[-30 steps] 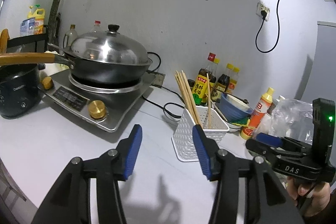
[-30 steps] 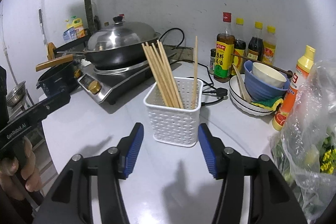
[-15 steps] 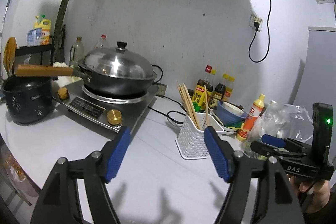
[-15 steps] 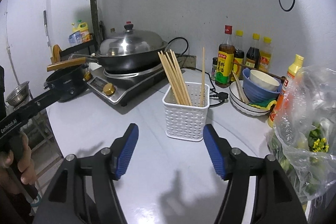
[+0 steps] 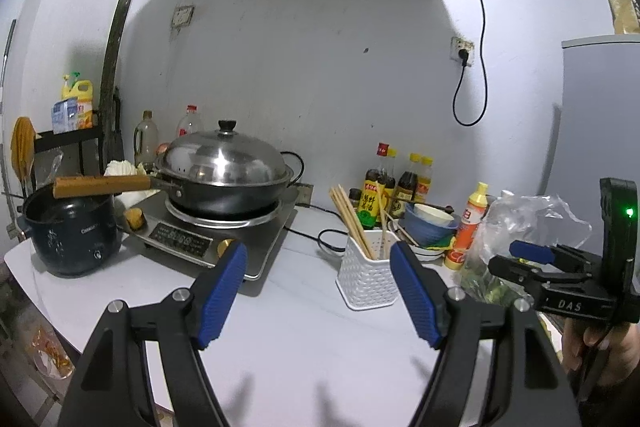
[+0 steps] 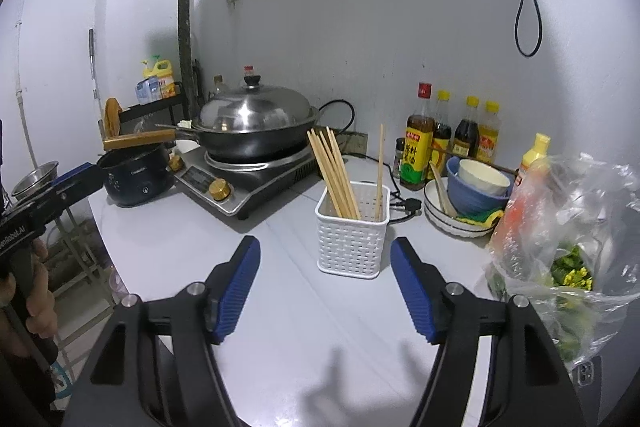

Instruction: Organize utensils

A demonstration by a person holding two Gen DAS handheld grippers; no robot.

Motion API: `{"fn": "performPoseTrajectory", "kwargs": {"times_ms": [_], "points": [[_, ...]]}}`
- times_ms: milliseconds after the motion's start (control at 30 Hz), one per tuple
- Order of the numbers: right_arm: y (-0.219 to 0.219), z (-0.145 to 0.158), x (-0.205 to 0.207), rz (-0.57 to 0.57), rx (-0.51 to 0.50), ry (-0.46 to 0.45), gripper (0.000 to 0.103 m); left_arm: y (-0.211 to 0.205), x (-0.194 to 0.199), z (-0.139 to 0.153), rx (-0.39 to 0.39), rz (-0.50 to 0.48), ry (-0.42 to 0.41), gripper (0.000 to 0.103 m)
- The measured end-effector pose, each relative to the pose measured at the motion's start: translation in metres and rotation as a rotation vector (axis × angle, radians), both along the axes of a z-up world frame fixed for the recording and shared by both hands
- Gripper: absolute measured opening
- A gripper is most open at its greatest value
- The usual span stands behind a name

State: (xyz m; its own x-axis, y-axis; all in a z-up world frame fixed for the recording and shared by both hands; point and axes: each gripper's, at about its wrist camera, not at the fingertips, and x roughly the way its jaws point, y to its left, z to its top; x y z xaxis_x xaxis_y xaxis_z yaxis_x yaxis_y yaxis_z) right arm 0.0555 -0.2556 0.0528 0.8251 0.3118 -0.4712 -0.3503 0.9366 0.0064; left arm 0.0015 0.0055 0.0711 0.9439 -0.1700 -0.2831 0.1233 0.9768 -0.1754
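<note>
A white perforated utensil basket (image 6: pixel 352 233) (image 5: pixel 367 275) stands on the white counter and holds several wooden chopsticks (image 6: pixel 335 173) (image 5: pixel 352 223); one chopstick (image 6: pixel 379 171) leans apart at the right side. My right gripper (image 6: pixel 325 281) hangs above the counter in front of the basket, its jaws opening with nothing between them. My left gripper (image 5: pixel 318 285) is open and empty, off to the basket's near left. Each gripper shows at the edge of the other's view, held by a hand.
A lidded wok (image 6: pixel 256 125) sits on an induction cooker (image 6: pixel 244 177), a dark pot (image 6: pixel 134 177) to its left. Sauce bottles (image 6: pixel 448 139), stacked bowls (image 6: pixel 468 195) and a yellow-capped squeeze bottle (image 5: pixel 468 227) stand at the back right. A plastic bag of greens (image 6: pixel 568 227) lies at the right.
Both grippers have drawn back and risen from the basket, which now looks smaller and farther. Their jaws have spread wider. The chopsticks stay in the basket.
</note>
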Motion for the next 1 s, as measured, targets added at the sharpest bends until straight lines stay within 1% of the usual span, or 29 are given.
{"fn": "performPoseTrajectory", "kwargs": {"times_ms": [100,200,267,400,467,533,700,900,1000], "points": [[-0.002,0.009,-0.009,-0.004,0.005,-0.025,0.067,-0.001,-0.005,0.008,0.010,-0.004,-0.012,0.074],[-0.004,0.017,-0.018,-0.007,0.012,-0.048,0.072,-0.003,-0.012,0.015,0.015,0.000,-0.022,0.074],[-0.005,0.023,-0.025,-0.009,0.016,-0.063,0.073,-0.004,-0.018,0.021,0.019,0.006,-0.034,0.079],[-0.009,0.034,-0.038,-0.012,0.021,-0.095,0.075,-0.007,-0.029,0.031,0.029,0.012,-0.069,0.084],[-0.012,0.038,-0.044,-0.014,0.022,-0.109,0.077,-0.008,-0.036,0.036,0.033,0.025,-0.089,0.089],[-0.015,0.042,-0.050,-0.018,0.024,-0.122,0.078,-0.008,-0.042,0.039,0.038,0.038,-0.107,0.092],[-0.021,0.054,-0.067,-0.030,0.026,-0.168,0.079,-0.009,-0.057,0.049,0.045,0.050,-0.151,0.095],[-0.028,0.072,-0.092,-0.035,0.038,-0.234,0.087,-0.013,-0.073,0.059,0.056,0.046,-0.189,0.099],[-0.030,0.081,-0.102,-0.034,0.041,-0.263,0.088,-0.015,-0.079,0.063,0.056,0.048,-0.204,0.099]]}}
